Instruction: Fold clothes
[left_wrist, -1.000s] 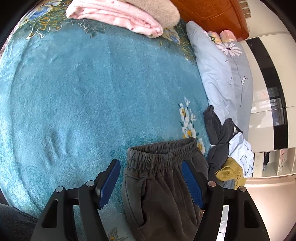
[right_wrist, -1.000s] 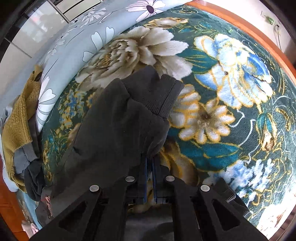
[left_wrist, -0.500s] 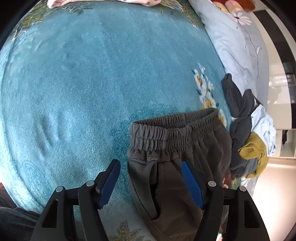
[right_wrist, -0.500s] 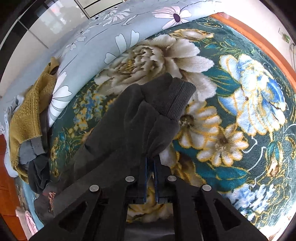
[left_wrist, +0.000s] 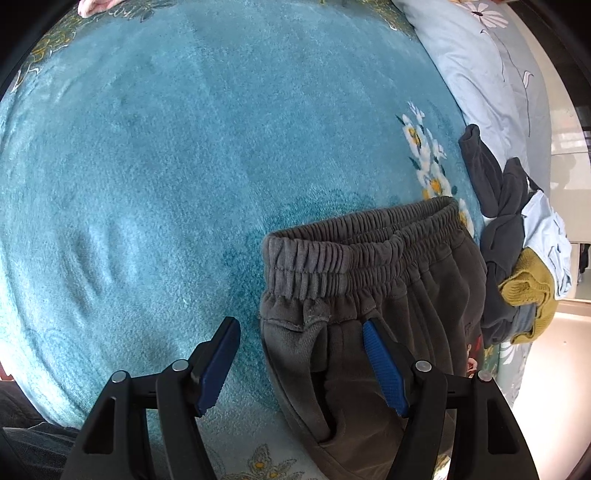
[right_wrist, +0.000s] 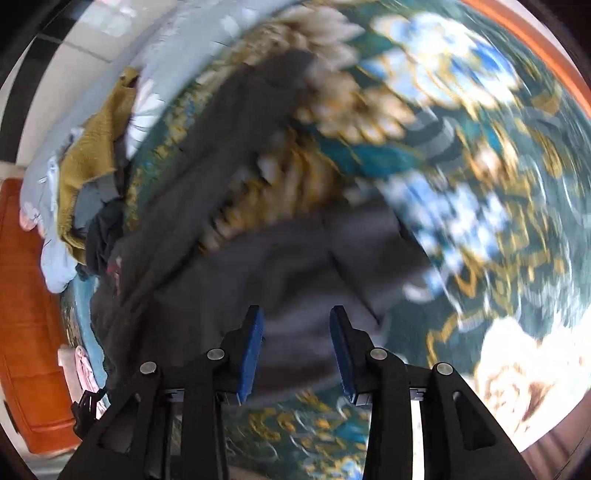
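Right tool (right_wrist: 295, 350) opened, trousers (right_wrist: 295, 266) released, lying beneath it

right gripper (right_wrist: 297, 349) | jaws just opening, empty | over grey trousers (right_wrist: 229, 206)

Motion blur smeared the flowered teal blanket (right_wrist: 461, 155) and dark grey sweatpants (right_wrist: 295, 266) in the right wrist view, while the left view's bottom edge cut off the trouser legs.
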